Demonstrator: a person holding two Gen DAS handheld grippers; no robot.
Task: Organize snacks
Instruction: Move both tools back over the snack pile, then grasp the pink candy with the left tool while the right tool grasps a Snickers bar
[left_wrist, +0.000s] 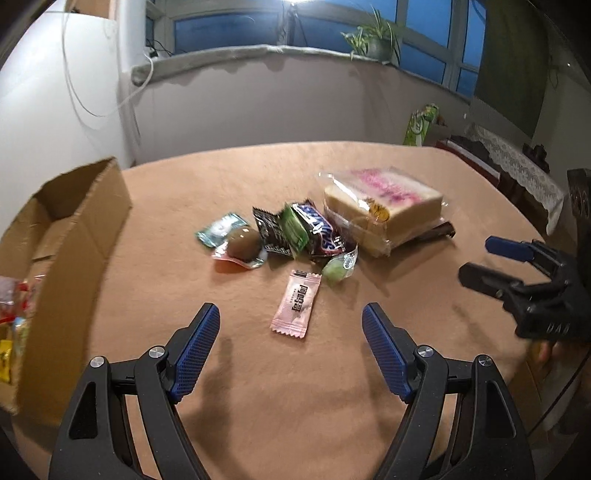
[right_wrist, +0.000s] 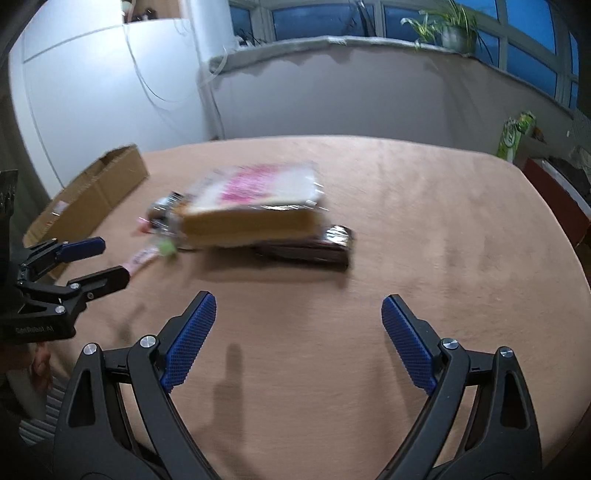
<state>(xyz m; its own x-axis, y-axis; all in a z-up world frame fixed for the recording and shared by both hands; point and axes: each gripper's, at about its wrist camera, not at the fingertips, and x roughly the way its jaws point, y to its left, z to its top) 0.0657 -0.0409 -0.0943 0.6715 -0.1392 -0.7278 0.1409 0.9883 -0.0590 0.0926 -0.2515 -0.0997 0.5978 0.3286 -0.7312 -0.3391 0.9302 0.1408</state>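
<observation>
A pile of snacks lies mid-table: a wrapped sandwich bread with pink filling, a dark bar under it, a Snickers bar, a black packet, a green packet, a teal packet, a brown egg pack, a green sweet and a pink sachet. My left gripper is open and empty, just short of the pink sachet. My right gripper is open and empty, short of the bread and the dark bar.
An open cardboard box with several snacks inside stands at the table's left; it also shows in the right wrist view. The tan tablecloth covers the table. A green carton stands beyond the far right edge.
</observation>
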